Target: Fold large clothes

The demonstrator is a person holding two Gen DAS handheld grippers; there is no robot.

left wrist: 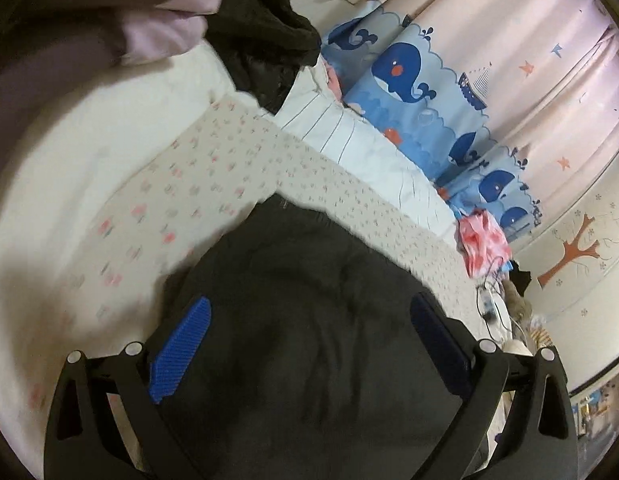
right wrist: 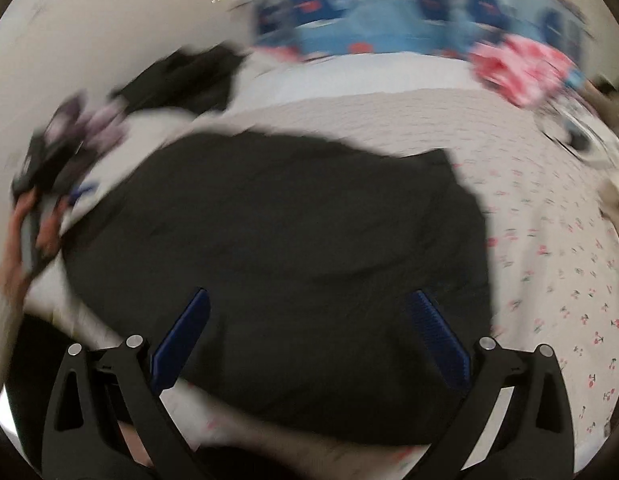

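Presently, the dark garment [right wrist: 277,248] lies spread across the floral sheet [left wrist: 229,172] of the bed, roughly at its middle, in a broad rounded mass with one squared corner toward the far right in the right wrist view. The left gripper [left wrist: 309,356] hangs over the garment with its jaws spread wide and nothing between them; the right gripper [right wrist: 309,340] likewise stands wide apart above the near edge, empty. The right view is badly smeared, so fine detail of hems or seams cannot be made out.

Assessment of the cloth: soft, limp, matte, with shallow creases, likely of moderate weight for its size. It should drape and sag rather than hold a line, and a single-layer pinch may drag the rest along the sheet. The soundest holds appear to be the squared far corner and the near edge, one per gripper, taken at matching points.

Also noted: a second dark heap [left wrist: 265,48] by the striped pillow [left wrist: 349,136], a pink cloth [left wrist: 483,240], whale-print curtain [left wrist: 409,72].
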